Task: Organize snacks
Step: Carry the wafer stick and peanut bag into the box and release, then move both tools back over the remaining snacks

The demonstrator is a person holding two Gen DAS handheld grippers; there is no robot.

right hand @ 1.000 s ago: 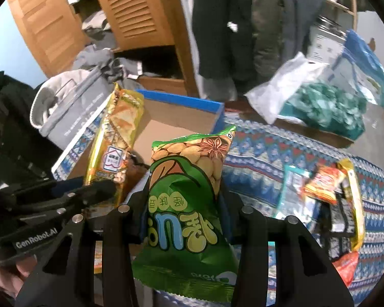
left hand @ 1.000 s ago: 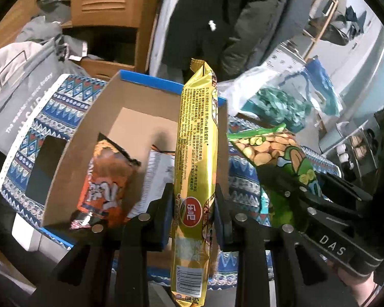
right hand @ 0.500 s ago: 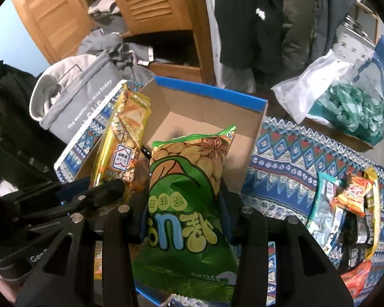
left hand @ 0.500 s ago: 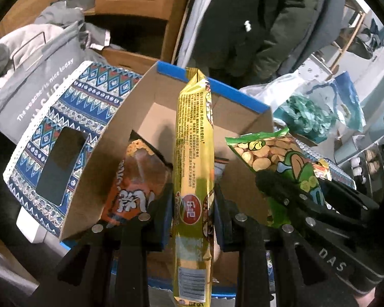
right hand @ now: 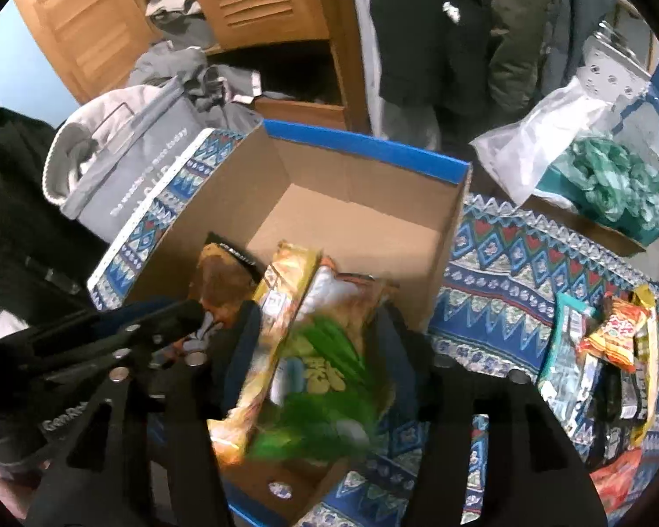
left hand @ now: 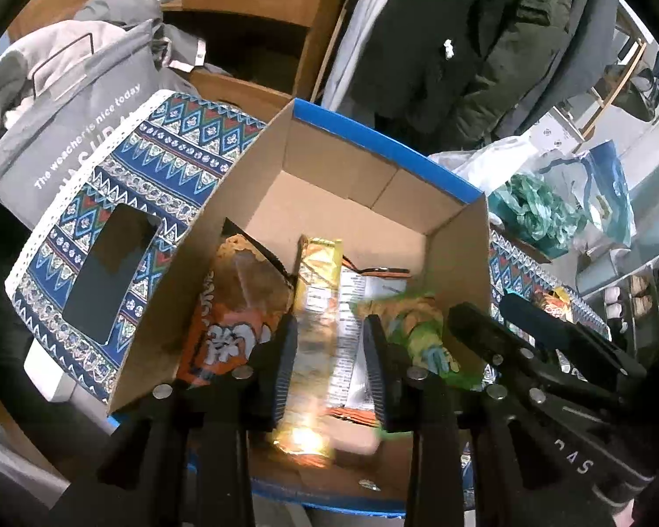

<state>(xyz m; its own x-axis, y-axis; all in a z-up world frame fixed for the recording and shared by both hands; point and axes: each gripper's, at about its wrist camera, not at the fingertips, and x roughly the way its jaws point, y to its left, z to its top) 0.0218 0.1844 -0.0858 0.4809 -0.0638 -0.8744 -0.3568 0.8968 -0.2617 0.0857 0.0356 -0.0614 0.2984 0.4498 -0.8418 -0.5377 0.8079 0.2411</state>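
Gold snack pack (left hand: pixel 318 303) is lying lengthwise near-to-far inside cardboard box (left hand: pixel 351 184), label blurred. Left hand-held gripper (left hand: pixel 327 342) opening, pack between jaws; right hand-held gripper (right hand: pixel 316 351) opening over green peanut bag (right hand: pixel 320 377).

blur: green packet (right hand: pixel 316 377), gold packet (left hand: pixel 316 329) smeared | hidden: box (left hand: pixel 373 202) floor under packets

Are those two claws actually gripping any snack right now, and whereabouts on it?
Neither grips: both jaws are opening. The blurred yellow packet drops between the left gripper fingers, the green bag between the right gripper fingers, into the cardboard box.
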